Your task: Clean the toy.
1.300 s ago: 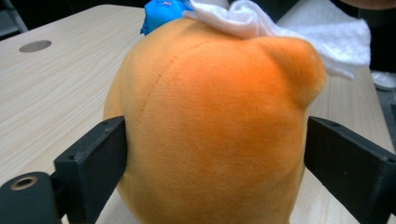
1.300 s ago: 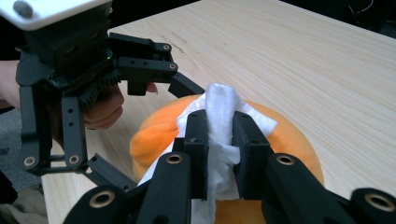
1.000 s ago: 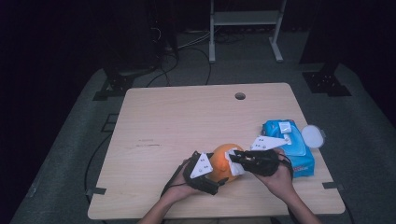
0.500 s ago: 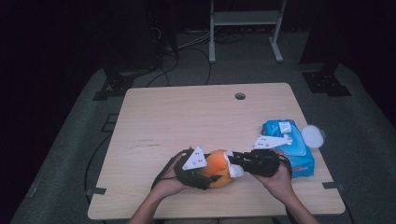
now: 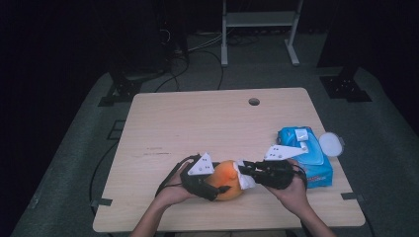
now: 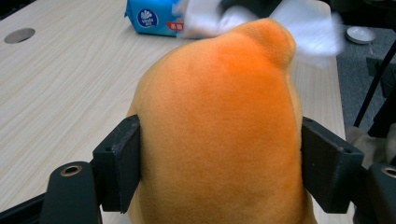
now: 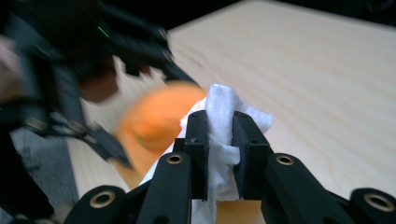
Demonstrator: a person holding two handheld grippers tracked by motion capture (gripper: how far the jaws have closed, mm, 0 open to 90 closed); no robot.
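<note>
The orange plush toy [image 5: 228,179] sits near the front edge of the table [image 5: 207,123], right between the two hands, and it's the centre of everything here. In the left gripper view that soft orange body [image 6: 219,130] bulges up between the two black pads, one pressed against each flank, so the left claw [image 5: 215,185] is clamped on the toy; its jaws have just been easing a little wider after a squeeze, with the plush between them all the while. The person's left hand [image 5: 173,190] grips that tool from below, grey plate on top.

Over on the toy's other side, a wad of white tissue [image 5: 245,178] is pushed up against the orange fabric. The right claw [image 5: 247,173] has it pinched hard: in the right gripper view the two pads stand close together with the crumpled tissue [image 7: 219,116] bunched between them and sticking out above, the orange toy [image 7: 159,121] blurred just behind it. The right hand [image 5: 291,185] carries that tool in from the right.

Just beyond the right hand lies a blue pack of wipes [image 5: 302,153], its flap up, touching nothing in play. A small white round lid [image 5: 331,144] rests at the table's right edge, just beside the pack. Farther back, a round hole [image 5: 254,101] in the tabletop.
</note>
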